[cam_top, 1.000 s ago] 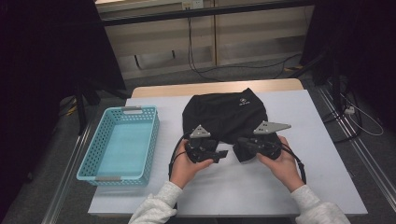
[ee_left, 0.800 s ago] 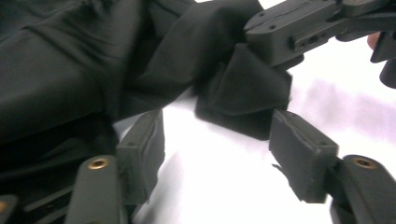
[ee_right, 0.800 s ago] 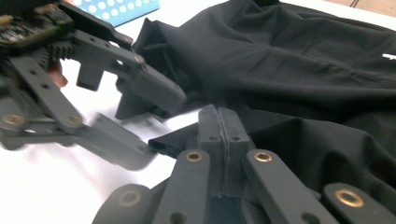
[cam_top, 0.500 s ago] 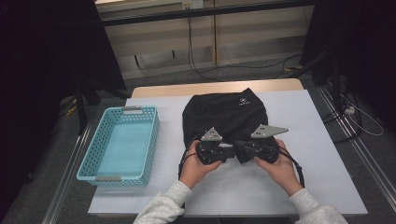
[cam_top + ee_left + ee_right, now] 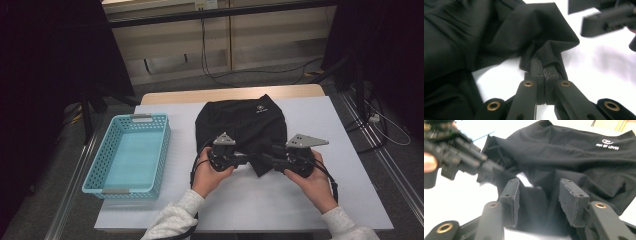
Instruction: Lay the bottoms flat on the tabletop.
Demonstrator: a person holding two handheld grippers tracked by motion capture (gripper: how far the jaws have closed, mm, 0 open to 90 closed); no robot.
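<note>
A black garment (image 5: 240, 125) with a small white logo (image 5: 607, 145) lies spread on the white table (image 5: 330, 125). My left gripper (image 5: 250, 159) is at the garment's near edge. In the left gripper view it (image 5: 543, 65) is shut on a pinched fold of the black cloth (image 5: 499, 37). My right gripper (image 5: 268, 159) faces it from the right, tip to tip. Its jaws (image 5: 540, 192) have just been opening. They stand apart with a flap of the cloth (image 5: 574, 152) between them, and the pads are not pressing on it. The left gripper (image 5: 486, 170) shows blurred at the upper left of the right gripper view.
A light blue plastic basket (image 5: 162, 150) stands on the table's left side, with nothing in it. Bare white tabletop lies in front of and to the right of the garment. Cables trail from both grippers toward the person's sleeves. Dark floor and cabinets surround the table.
The left gripper slid right to the garment's near edge and closed on a fold. The right gripper's jaws parted and it drew slightly to the right.
</note>
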